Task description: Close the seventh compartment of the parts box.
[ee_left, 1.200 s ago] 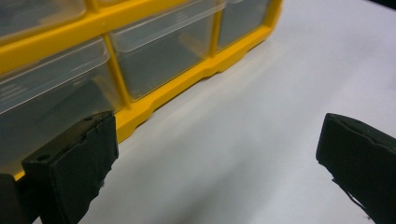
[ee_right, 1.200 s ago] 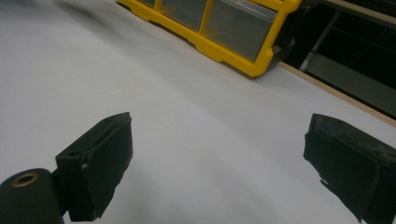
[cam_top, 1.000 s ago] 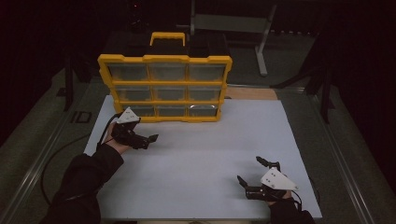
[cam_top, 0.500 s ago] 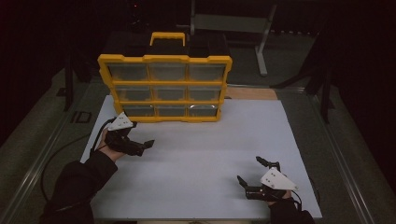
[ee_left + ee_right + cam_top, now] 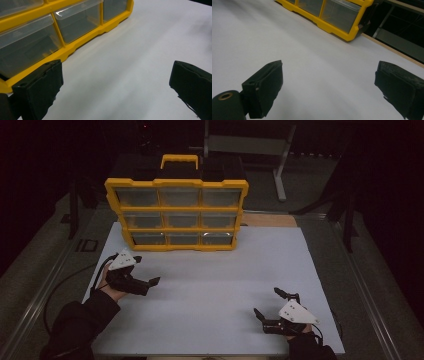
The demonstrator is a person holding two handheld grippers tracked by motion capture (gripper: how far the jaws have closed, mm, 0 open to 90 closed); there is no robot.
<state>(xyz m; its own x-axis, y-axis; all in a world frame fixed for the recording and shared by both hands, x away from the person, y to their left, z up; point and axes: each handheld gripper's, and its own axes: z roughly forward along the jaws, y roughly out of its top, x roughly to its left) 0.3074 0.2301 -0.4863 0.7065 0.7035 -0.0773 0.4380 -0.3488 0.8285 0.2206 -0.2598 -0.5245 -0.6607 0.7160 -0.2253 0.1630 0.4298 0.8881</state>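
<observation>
- Yellow organiser (image 5: 176,215) stands upright at the back of the white table sheet (image 5: 210,285) in the high view; my left gripper (image 5: 146,279), jaws spread and empty, has drawn back from its bottom drawer row, so no drawer is engaged yet. My right gripper (image 5: 275,304) rests released near the front edge, well apart
- Left gripper view: bottom drawers (image 5: 75,22) near, all shut
- Right gripper view: organiser corner (image 5: 352,31) far off; bare sheet between the jaws
</observation>
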